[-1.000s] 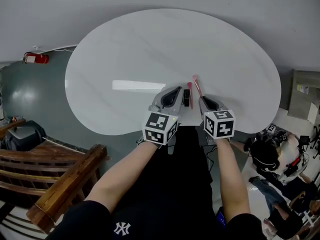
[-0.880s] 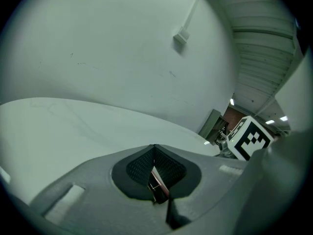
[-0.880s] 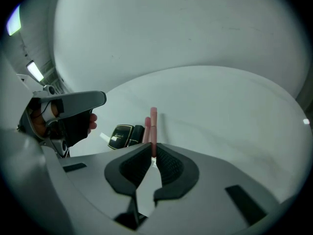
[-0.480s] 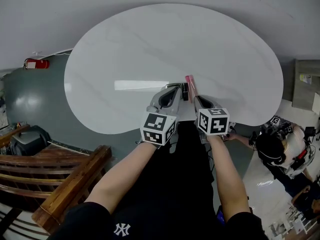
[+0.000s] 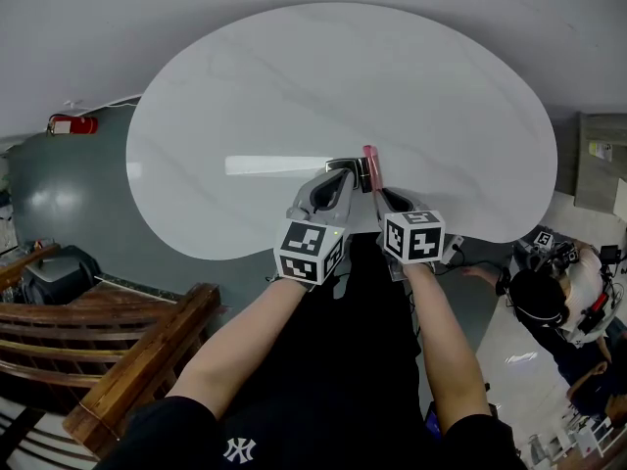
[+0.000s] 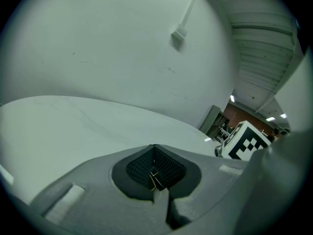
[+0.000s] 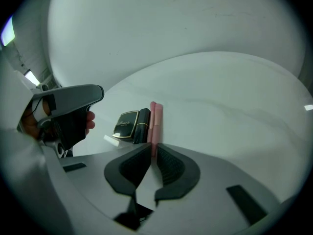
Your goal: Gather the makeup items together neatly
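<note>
Now the right gripper [image 7: 152, 153] pinches the near end of a pink makeup tube [image 7: 158, 119]. The tube sits beside a black lipstick [image 7: 143, 124] and a compact [image 7: 125, 125] on the white table [image 5: 245, 96]. The left gripper [image 6: 154, 148] is closed and empty.

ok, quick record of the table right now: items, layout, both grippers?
surface: white table
items: compact, black tube, inner pink stick, outer pink stick
layout: close side by side in one row near the table's near edge, compact at one end, outer pink stick at the other
left gripper: shut, empty
right gripper: shut on outer pink stick
</note>
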`<state>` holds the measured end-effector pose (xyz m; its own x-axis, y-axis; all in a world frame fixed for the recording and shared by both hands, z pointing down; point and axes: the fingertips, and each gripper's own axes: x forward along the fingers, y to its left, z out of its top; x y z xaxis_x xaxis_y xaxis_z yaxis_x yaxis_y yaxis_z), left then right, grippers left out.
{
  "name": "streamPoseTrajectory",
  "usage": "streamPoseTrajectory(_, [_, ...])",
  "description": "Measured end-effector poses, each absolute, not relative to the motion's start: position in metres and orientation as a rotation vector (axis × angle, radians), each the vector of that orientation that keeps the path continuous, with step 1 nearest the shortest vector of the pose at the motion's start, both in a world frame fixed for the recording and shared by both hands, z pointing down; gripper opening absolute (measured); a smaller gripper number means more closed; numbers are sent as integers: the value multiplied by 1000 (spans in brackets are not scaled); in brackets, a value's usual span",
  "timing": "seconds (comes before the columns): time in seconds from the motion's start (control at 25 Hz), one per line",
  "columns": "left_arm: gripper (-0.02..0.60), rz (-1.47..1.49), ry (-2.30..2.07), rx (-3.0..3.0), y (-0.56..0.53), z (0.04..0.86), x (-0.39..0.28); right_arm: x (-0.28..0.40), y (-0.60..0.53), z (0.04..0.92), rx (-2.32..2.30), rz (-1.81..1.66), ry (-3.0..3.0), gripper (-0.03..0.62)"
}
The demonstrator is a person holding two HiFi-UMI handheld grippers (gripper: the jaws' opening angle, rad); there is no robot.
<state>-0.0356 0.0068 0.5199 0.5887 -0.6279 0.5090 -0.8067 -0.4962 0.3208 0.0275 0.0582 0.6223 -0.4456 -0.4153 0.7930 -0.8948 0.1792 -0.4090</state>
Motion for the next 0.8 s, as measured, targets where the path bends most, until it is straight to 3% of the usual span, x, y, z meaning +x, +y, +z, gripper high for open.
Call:
streamPoseTrajectory(0.24, [8,447,-1134,2288,8,521,-35,24,60,622,1195,1216,-1957,94])
streamPoseTrajectory(0.48, [8,451,-1126,2293,12,523,-36,26,64,613,1198,1189,-1961,94])
streamPoseTrajectory(0.8, [8,444,-1084,2337,20,511,-33,28,56,572,1315,1099,-2022,20])
